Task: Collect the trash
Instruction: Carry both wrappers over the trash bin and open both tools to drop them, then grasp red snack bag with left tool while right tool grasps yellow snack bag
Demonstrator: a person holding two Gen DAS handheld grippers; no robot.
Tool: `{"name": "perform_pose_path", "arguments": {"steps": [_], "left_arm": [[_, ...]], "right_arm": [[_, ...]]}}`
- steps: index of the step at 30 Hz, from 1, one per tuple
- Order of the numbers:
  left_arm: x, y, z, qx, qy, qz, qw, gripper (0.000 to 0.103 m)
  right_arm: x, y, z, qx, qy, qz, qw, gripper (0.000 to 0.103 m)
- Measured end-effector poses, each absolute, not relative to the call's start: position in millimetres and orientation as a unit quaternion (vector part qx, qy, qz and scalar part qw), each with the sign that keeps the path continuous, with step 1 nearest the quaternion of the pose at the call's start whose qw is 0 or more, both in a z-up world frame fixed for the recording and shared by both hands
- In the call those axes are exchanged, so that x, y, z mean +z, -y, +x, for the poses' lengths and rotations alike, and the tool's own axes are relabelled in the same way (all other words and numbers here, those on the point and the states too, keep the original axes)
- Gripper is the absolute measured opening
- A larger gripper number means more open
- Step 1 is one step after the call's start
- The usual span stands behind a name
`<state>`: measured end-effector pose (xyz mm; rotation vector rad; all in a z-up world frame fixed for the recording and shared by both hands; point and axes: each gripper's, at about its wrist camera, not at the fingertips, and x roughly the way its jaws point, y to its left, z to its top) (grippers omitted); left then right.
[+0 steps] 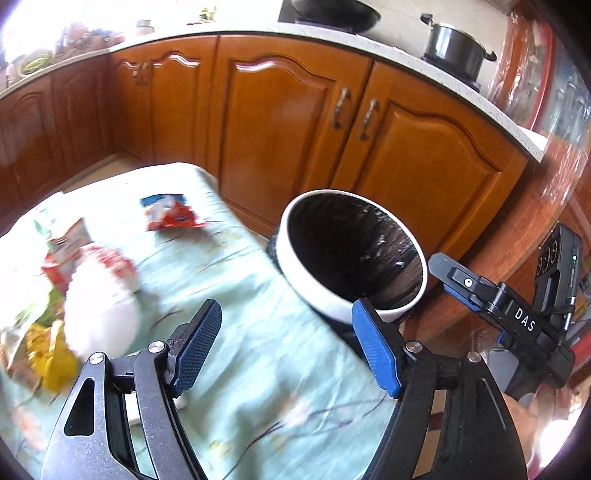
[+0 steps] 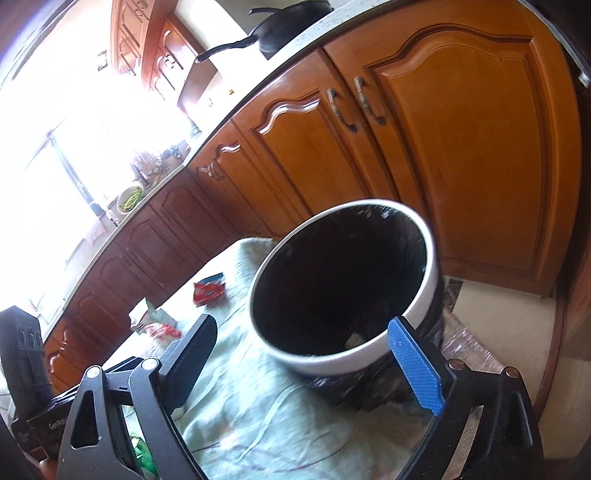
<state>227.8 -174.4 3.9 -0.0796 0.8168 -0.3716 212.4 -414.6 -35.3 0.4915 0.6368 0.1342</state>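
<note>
- Left gripper (image 1: 286, 341): jaws spread wide, nothing between the blue pads, only pale green cloth (image 1: 258, 369) beneath.
- Right gripper (image 2: 314, 363): jaws spread very wide, nothing gripped; far blue pad just in front of the bin's near rim in the right wrist view.
- Right gripper's body, black with white lettering, visible at the right edge of the left wrist view, just right of the bin.
- Just beyond the left gripper's right pad: trash bin (image 1: 351, 258), white rim, black liner, mouth tilted toward the camera, standing at the cloth's right edge.
- Inside the bin, in the right wrist view, a small pale scrap (image 2: 354, 338) low against the near wall; too blurred to identify.
- Left of the left gripper, on the cloth: a blurred heap of trash (image 1: 74, 295), white, red, green and yellow wrappers, pieces touching or overlapping.
- Farther off, apart from the heap: a red, white and blue wrapper (image 1: 171, 212) lying flat near the cloth's far edge, left of the bin.
- Beyond the cloth and bin: wooden cabinet doors (image 1: 288, 122) with metal handles under a pale countertop (image 1: 424, 59).
- On the countertop, far right: a lidded pot (image 1: 456, 46); farther left, a dark pan (image 1: 332, 13).
</note>
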Motion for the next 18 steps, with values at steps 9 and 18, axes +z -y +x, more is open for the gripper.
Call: {"name": "perform_pose_path", "arguments": {"steps": [9, 18], "left_arm": [[6, 82, 183, -0.119, -0.38, -0.075, 0.914, 0.075], [2, 1, 155, -0.049, -0.368, -0.116, 0.921, 0.075]], "right_arm": [[-35, 345, 201, 0.12, -0.328, 0.215, 0.912, 0.095], [-33, 274, 201, 0.169, -0.341, 0.172, 0.909, 0.095]]}}
